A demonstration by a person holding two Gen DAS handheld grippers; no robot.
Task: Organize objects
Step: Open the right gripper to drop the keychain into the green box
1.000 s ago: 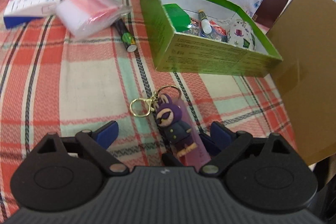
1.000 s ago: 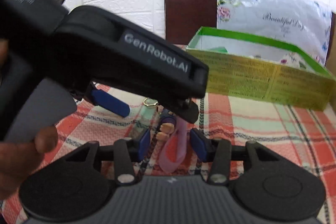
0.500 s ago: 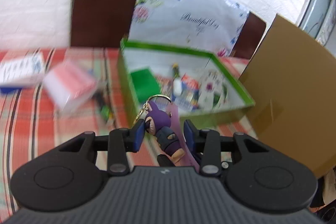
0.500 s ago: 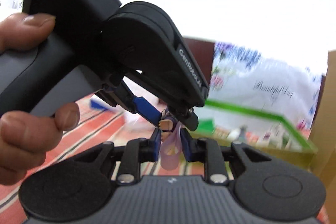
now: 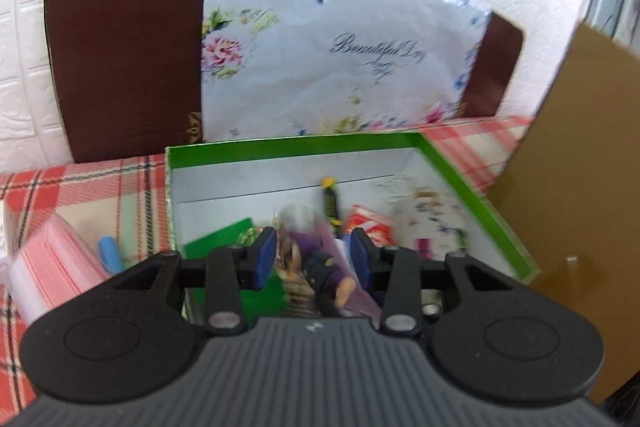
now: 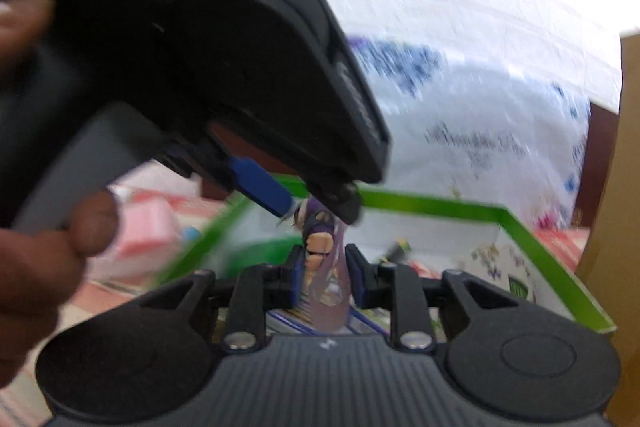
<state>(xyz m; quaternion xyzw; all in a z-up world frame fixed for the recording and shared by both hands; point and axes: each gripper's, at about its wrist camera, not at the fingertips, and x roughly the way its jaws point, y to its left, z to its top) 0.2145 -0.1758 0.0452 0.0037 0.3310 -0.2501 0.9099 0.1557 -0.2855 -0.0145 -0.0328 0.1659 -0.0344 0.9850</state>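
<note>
Over the box: keychain figure [image 5: 320,267] carried above green box [image 5: 480,203]
Left tongs [image 5: 314,259]: gripping figure
Right tongs [image 6: 325,277]: clamped on its sleeve
Left to do: release inside; pink packet [image 5: 52,263] remains outside

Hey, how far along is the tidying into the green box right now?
Done: a green block, a dark marker and a red packet already lie in the green cardboard box. In hand: both the left gripper and right gripper pinch the purple figure keychain over the box. Left: the pink bag and blue item outside.
</note>
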